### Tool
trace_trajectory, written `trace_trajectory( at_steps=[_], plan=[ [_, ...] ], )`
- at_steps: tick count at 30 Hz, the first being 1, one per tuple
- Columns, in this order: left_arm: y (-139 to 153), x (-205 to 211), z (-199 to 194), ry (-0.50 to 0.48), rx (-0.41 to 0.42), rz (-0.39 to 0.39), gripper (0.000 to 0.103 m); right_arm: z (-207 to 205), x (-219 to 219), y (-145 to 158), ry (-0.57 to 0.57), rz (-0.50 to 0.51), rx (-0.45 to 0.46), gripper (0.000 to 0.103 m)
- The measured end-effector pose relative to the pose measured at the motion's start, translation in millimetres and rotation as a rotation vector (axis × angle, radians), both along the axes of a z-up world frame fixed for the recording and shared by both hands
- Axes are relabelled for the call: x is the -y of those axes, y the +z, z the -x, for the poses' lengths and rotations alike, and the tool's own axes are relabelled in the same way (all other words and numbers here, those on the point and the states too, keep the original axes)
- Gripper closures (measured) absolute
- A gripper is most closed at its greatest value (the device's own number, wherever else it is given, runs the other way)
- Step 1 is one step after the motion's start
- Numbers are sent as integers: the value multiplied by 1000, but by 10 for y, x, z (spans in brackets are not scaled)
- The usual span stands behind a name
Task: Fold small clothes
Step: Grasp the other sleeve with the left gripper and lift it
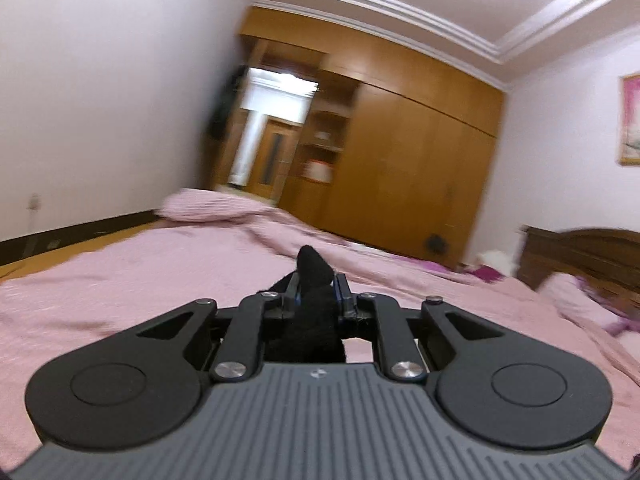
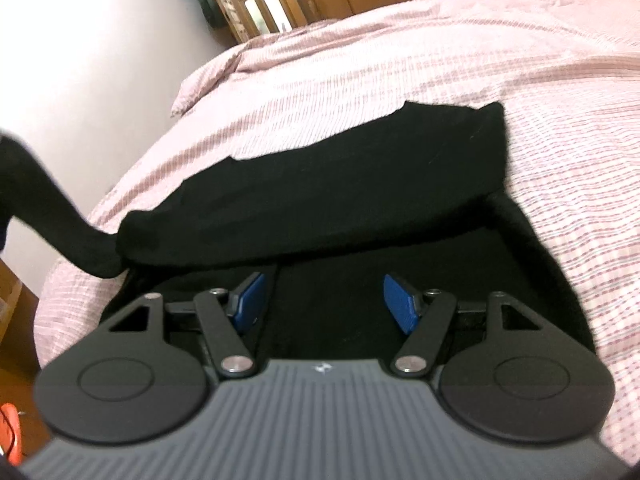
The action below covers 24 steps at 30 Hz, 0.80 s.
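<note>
One corner of the black soft garment (image 2: pixel 320 184) on the pink striped bedcover (image 2: pixel 440 60) is pinched in the left gripper (image 1: pixel 316 286) and lifted — mid-fold, I judge — while the right gripper (image 2: pixel 324 300) hovers with jaws spread, and next the corner must be laid across.

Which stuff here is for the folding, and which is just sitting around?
For the folding:
- soft black cloth garment
- left gripper, pinching black cloth
- right gripper, fingers apart

Just around:
- pink striped bedcover
- brown wooden wardrobe
- framed pink picture

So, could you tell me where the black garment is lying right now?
In the right wrist view the black garment lies spread on the pink bedspread, beyond the open right gripper; one end trails off left, pinched in the left gripper.
</note>
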<state>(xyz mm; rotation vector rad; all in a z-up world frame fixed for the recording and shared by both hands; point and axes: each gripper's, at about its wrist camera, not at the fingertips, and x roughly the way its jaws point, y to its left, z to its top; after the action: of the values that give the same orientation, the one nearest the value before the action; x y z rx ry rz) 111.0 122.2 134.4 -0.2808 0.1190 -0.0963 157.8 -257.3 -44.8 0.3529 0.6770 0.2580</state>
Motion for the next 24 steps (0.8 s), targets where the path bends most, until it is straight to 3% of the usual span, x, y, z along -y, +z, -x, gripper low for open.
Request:
trace_trajectory(
  at_steps=[6, 13, 18, 21, 22, 24],
  plan=[
    [-198, 954, -417, -194, -83, -33, 86, 72, 196, 5, -41, -23, 17, 35],
    [-967, 1795, -996, -306, -276, -77, 86, 80, 469, -106, -97, -47, -2, 35],
    [-1636, 2025, -1482, -322, -422, -127, 85, 55, 602, -207, -121, -62, -26, 35],
    [-1928, 2083, -1619, -328, -463, -131, 84, 29, 648, -263, -128, -63, -39, 35],
    [-1989, 2094, -1695, -332, -474, -129, 83, 22, 653, -280, -130, -60, -42, 35],
    [-1995, 2080, -1729, -349, -508, -123, 67, 3, 659, -311, -131, -57, -46, 35]
  ],
)
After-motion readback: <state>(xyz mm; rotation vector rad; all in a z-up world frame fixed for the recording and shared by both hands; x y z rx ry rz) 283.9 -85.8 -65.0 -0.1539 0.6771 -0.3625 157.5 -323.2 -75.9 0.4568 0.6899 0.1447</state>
